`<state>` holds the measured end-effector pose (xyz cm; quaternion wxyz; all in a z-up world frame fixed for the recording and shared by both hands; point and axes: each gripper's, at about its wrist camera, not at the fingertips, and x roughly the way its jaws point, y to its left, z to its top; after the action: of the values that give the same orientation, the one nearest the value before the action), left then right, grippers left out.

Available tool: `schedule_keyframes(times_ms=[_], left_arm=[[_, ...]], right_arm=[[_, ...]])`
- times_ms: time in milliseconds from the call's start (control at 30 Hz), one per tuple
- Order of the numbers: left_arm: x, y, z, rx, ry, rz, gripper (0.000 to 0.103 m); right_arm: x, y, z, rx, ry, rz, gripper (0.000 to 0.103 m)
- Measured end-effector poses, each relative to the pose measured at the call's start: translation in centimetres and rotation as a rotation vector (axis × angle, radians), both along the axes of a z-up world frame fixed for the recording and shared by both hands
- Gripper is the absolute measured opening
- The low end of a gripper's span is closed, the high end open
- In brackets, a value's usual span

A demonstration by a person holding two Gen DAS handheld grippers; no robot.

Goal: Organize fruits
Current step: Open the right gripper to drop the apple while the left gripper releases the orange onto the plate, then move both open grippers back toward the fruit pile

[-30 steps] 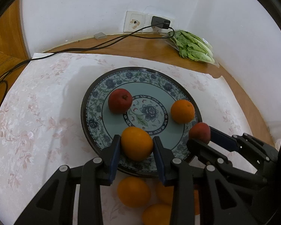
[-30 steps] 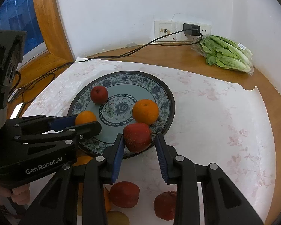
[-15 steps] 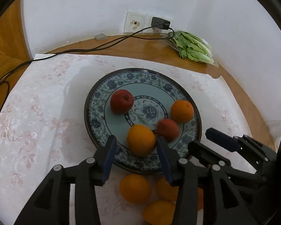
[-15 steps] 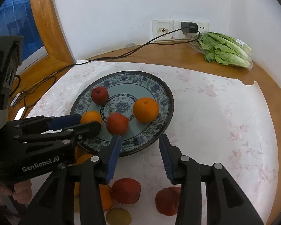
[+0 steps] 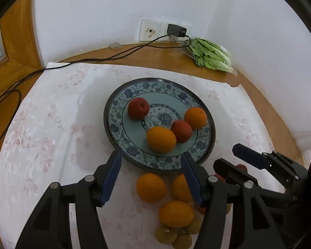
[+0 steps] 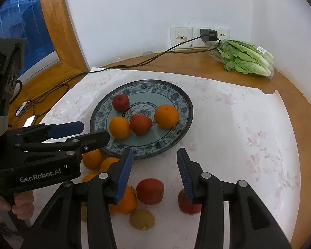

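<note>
A blue-patterned plate [image 5: 114, 112] [image 6: 182, 103] holds two oranges [image 5: 161, 139] [image 6: 166, 116] and two red apples [image 5: 138, 108] [image 6: 140, 123]. My left gripper [image 5: 151, 161] [image 6: 93, 131] hovers over the plate's near rim. Its jaws are opening and nothing is between them. Beside it, my right gripper [image 6: 154, 155] [image 5: 228, 155] hangs just short of the rim, jaws also opening and empty. Loose oranges [image 5: 151, 187] [image 6: 92, 158], red apples [image 6: 149, 191] and brownish-green kiwis [image 5: 165, 235] [image 6: 142, 219] lie on the cloth under the grippers.
A floral cloth [image 5: 41, 124] covers the wooden ledge. A bagged lettuce [image 6: 246, 59] lies in the far right corner. A charger cable [image 6: 134, 64] runs from the wall socket [image 6: 208, 35] off to the left. A hand [image 6: 20, 207] holds the left gripper.
The left gripper let go of an orange and the right let go of a red apple, both onto the plate. The apple rolled against that orange. Both grippers drew back and rose.
</note>
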<state>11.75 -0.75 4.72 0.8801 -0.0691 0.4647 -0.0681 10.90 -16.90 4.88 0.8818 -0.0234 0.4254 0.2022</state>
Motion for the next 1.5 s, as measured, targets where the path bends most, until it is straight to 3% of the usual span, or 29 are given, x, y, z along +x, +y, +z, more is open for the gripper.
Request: schedule_keyframes(times_ms=[667, 1500], left_arm=[[-4.1, 0.8, 0.4, -0.016, 0.015, 0.011, 0.063], [-6.4, -1.5, -1.4, -0.042, 0.048, -0.046, 0.063]], right_arm=[[-4.2, -1.1, 1.0, 0.024, -0.002, -0.034, 0.046], [-6.8, -2.5, -1.2, 0.064, 0.061, -0.058, 0.046]])
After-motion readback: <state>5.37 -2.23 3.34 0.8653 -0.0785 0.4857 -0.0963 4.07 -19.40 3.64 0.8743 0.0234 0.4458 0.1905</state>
